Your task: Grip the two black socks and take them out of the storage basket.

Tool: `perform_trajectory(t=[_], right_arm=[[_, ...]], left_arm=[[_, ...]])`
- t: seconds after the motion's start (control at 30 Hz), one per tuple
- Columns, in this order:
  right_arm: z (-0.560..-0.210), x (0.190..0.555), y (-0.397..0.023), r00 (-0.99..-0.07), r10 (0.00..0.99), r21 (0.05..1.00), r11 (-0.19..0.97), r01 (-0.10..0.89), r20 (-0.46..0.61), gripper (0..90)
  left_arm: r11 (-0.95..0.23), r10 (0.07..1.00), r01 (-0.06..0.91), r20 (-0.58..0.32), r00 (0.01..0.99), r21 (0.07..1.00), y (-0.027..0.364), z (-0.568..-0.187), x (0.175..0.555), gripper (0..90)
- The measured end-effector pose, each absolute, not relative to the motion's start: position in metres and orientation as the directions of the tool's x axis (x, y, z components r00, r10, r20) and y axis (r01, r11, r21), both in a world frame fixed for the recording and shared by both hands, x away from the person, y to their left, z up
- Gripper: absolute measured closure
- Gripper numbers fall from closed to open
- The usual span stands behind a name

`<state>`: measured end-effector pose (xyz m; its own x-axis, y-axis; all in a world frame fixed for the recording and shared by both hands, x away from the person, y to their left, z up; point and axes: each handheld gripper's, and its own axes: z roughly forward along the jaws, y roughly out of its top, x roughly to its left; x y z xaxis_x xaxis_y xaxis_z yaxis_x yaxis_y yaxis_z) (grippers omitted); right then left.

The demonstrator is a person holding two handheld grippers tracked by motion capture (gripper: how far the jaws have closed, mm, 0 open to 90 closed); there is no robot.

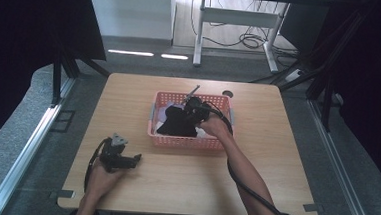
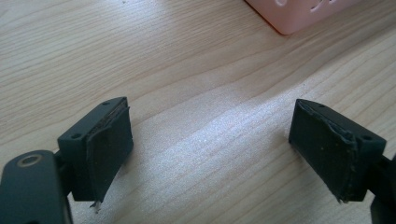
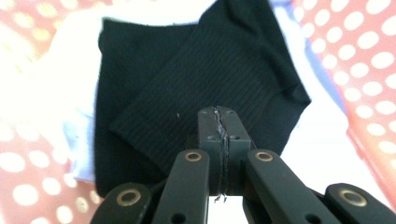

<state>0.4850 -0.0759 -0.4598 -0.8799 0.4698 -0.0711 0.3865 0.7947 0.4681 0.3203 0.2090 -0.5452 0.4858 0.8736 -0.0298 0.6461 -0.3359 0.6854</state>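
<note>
A pink plastic basket [image 1: 189, 143] stands on the wooden table [image 1: 276, 143] and holds white cloths [image 3: 60, 93] and a black ribbed cloth [image 3: 201, 70]. My right gripper [image 3: 219, 114] is inside the basket, its jaws pressed together on the near edge of the black cloth [image 1: 176, 122]. In the high view the right gripper [image 1: 191, 107] sits over the basket's middle. My left gripper [image 1: 136, 158] rests low over the table at the front left, open, with bare wood between its jaws [image 2: 210, 149].
A corner of the basket [image 2: 299, 14] lies beyond the left gripper. The basket's perforated walls [image 3: 364, 56] close in around the right gripper. A white desk frame [image 1: 234, 20] and cables stand on the floor behind the table.
</note>
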Motion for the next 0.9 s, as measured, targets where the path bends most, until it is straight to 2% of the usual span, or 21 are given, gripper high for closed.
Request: perform_trajectory(t=[0.07, 0.13, 0.2, 0.3, 0.4, 0.53, 0.6, 0.9], right_arm=[[-0.456, 0.485, -0.077, -0.883, 0.467, 0.464, 0.793, 0.395, -0.047, 85.4], [-0.457, 0.486, -0.077, -0.878, 0.476, 0.453, 0.795, 0.402, -0.056, 77.7], [-0.462, 0.490, -0.076, -0.872, 0.487, 0.435, 0.796, 0.421, -0.046, 64.9], [-0.472, 0.495, -0.072, -0.859, 0.511, 0.428, 0.787, 0.445, -0.046, 54.9], [-0.482, 0.497, -0.067, -0.859, 0.511, 0.410, 0.791, 0.455, -0.033, 57.2], [-0.487, 0.497, -0.065, -0.869, 0.494, 0.407, 0.800, 0.441, -0.031, 78.4], [-0.486, 0.497, -0.065, -0.870, 0.492, 0.407, 0.801, 0.439, -0.031, 83.5], [-0.456, 0.490, -0.068, -0.874, 0.483, 0.464, 0.787, 0.406, -0.054, 84.7]], left_arm=[[-0.335, 0.874, 0.646, -0.031, 0.486, 0.685, 0.209, -0.545, 0.320, 13.3], [-0.328, 0.874, 0.649, -0.040, 0.484, 0.686, 0.209, -0.545, 0.320, 13.3], [-0.328, 0.874, 0.649, -0.039, 0.484, 0.686, 0.210, -0.545, 0.320, 13.3], [-0.329, 0.875, 0.648, -0.037, 0.483, 0.687, 0.209, -0.545, 0.320, 13.3], [-0.329, 0.874, 0.648, -0.038, 0.484, 0.686, 0.209, -0.545, 0.320, 13.3], [-0.327, 0.874, 0.649, -0.040, 0.483, 0.687, 0.209, -0.545, 0.320, 13.3], [-0.328, 0.874, 0.649, -0.040, 0.484, 0.687, 0.209, -0.545, 0.320, 13.3], [-0.332, 0.874, 0.648, -0.034, 0.484, 0.685, 0.209, -0.545, 0.320, 13.3]])
